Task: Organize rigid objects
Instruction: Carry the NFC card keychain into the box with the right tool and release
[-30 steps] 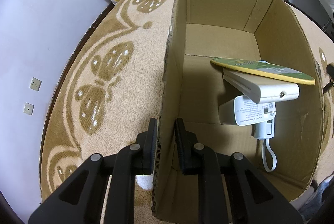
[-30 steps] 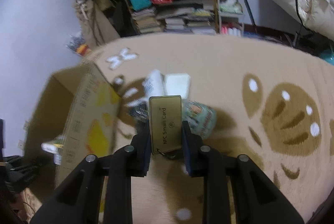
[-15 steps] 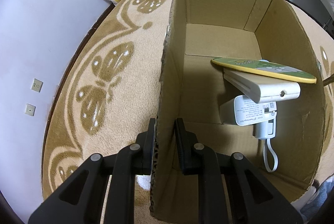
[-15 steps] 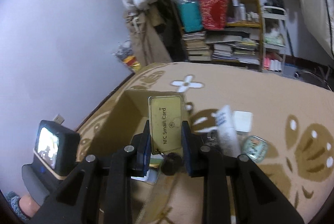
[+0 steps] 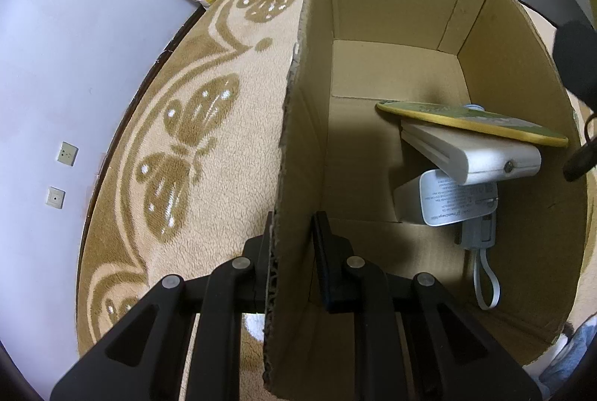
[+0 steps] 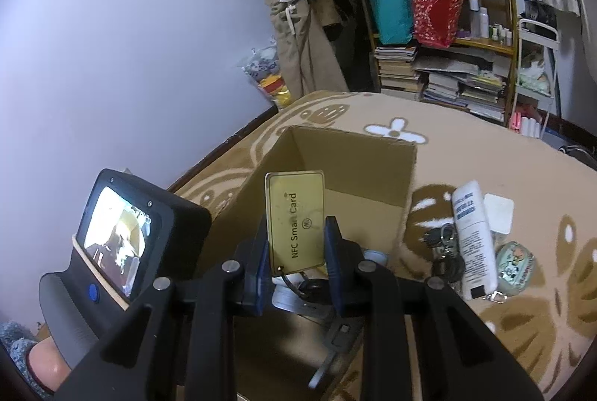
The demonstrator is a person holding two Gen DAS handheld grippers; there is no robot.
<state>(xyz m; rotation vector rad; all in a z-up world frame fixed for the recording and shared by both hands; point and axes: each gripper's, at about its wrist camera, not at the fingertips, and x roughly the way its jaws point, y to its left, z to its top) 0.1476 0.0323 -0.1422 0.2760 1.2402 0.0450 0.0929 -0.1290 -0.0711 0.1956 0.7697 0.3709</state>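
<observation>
Cardboard box (image 5: 391, 147) on the patterned rug (image 5: 179, 124) already holds three items against its right wall, left gripper (image 5: 292, 240) clamps its left wall, right gripper (image 6: 296, 244) pinches a gold NFC card (image 6: 295, 218) above it — tube (image 6: 474, 240), keys (image 6: 442, 244), tin (image 6: 516, 268) wait beside the box.

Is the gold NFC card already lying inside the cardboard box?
No: the NFC card stands upright, pinched in the right gripper, above the open cardboard box.

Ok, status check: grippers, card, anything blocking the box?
Left gripper shut on cardboard box wall. Right gripper shut on NFC smart card, above box opening. Power bank and charger inside; floor space free.
</observation>
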